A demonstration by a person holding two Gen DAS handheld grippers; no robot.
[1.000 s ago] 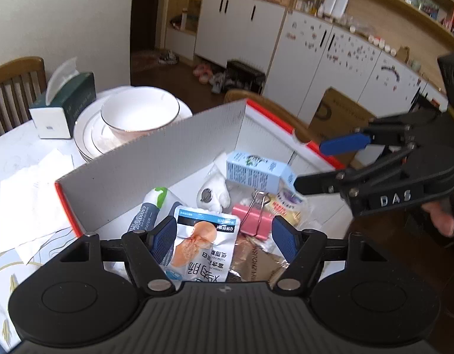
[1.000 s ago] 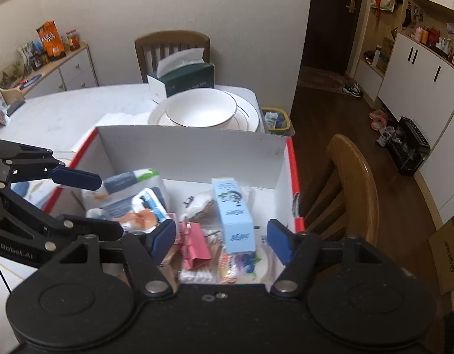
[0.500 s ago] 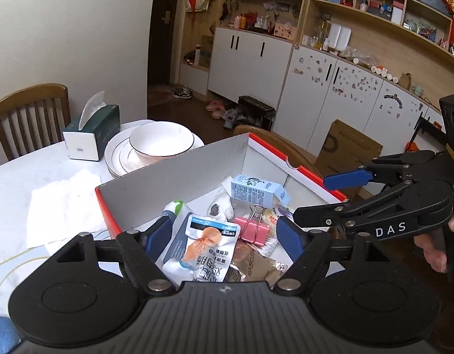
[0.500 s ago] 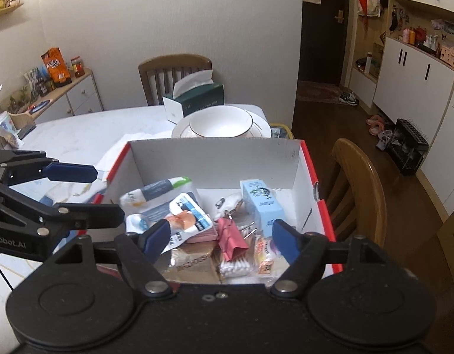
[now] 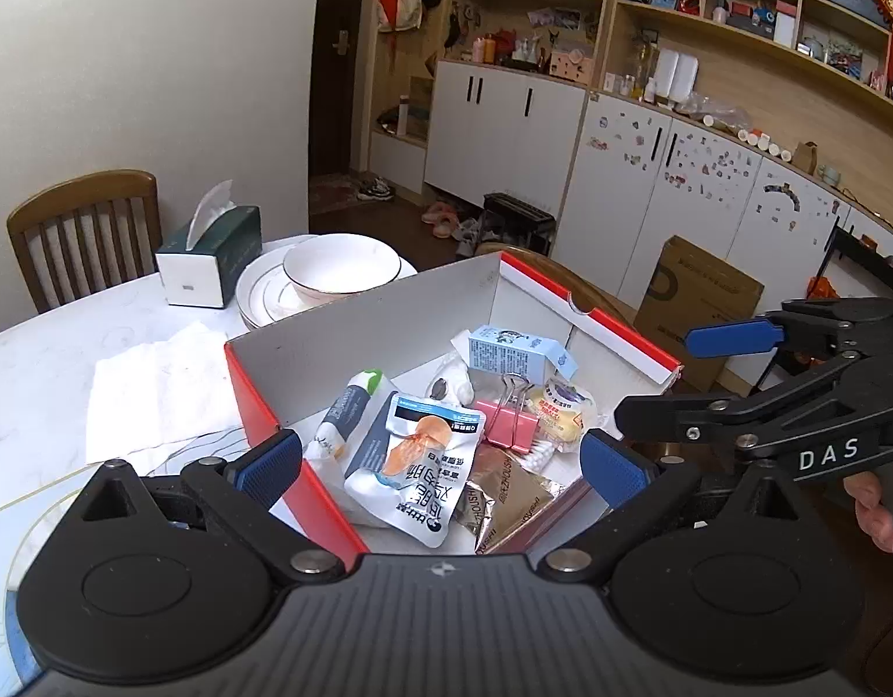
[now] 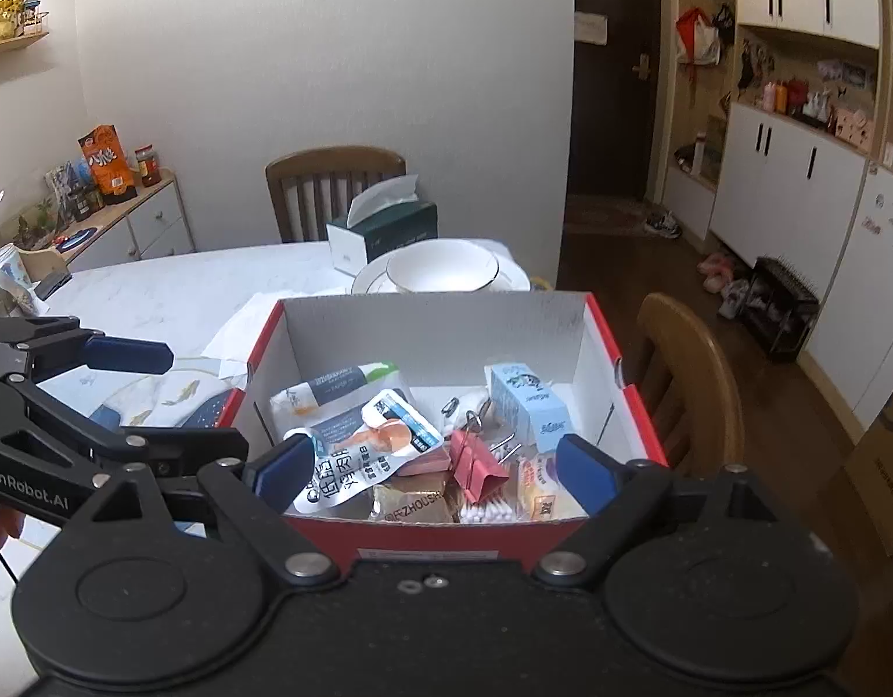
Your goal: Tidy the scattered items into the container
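A red-and-white cardboard box (image 5: 353,319) (image 6: 435,319) stands at the table's edge. Inside lie a white snack pouch (image 5: 423,459) (image 6: 359,453), a pale blue carton (image 5: 513,351) (image 6: 525,401), a pink binder clip (image 5: 507,421) (image 6: 475,462), a tube (image 5: 348,406), a gold sachet (image 5: 504,493) and cotton swabs (image 6: 487,514). My left gripper (image 5: 440,464) is open and empty, held above and in front of the box. My right gripper (image 6: 429,467) is open and empty, back from the box's near wall. Each shows in the other's view, the left gripper (image 6: 127,401) and the right gripper (image 5: 702,377).
A white bowl on stacked plates (image 5: 339,267) (image 6: 440,270) and a green tissue box (image 5: 211,255) (image 6: 382,229) stand behind the box. White paper napkins (image 5: 156,383) lie to its left. Wooden chairs (image 6: 696,360) (image 5: 80,226) stand at the table.
Both grippers have pulled up and back from the box, so it looks smaller and more of the table shows. Both stay open and empty.
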